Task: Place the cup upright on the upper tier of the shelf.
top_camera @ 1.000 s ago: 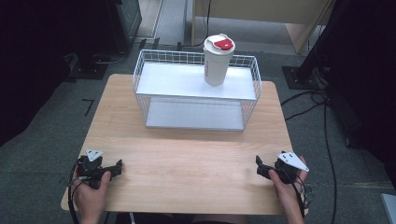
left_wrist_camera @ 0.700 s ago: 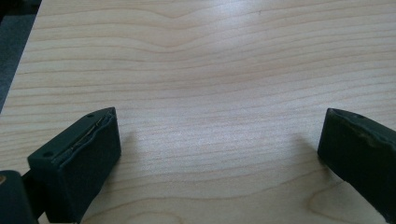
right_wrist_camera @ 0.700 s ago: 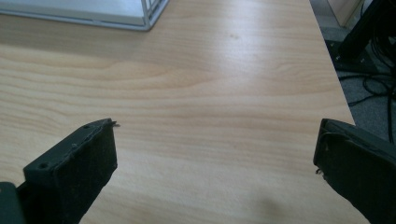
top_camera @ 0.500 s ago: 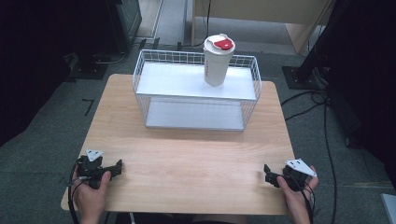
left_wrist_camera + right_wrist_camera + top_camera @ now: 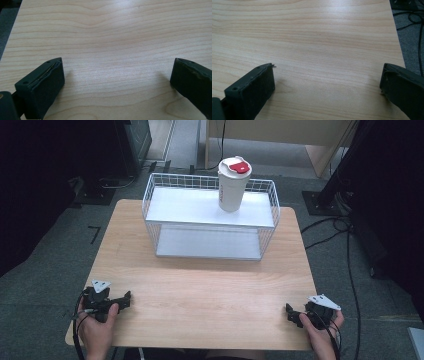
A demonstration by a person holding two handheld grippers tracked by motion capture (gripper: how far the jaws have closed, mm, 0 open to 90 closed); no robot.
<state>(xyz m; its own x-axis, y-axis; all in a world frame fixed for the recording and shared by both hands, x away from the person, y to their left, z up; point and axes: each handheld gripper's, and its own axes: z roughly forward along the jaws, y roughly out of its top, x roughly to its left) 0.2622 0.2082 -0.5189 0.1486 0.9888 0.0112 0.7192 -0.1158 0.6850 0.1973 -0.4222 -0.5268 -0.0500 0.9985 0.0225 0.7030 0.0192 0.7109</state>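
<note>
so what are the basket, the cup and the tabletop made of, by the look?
Wire basket: thin white wire grid, probably coated metal, with flat pale shelf panels of unclear material.
Cup: smooth matte white wall, plastic or paper, can't tell; red-and-white lid looks plastic.
Tabletop: light wood grain with a soft sheen; real wood or laminate, can't tell.

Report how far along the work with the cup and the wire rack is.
Nothing looks done yet. The cup, lid on, stands upright on the top shelf of the wire rack. Nothing is in hand: the left gripper and the right gripper rest open at the table's near edge, far from the cup. Reaching for and gripping the cup probably remains.
</note>
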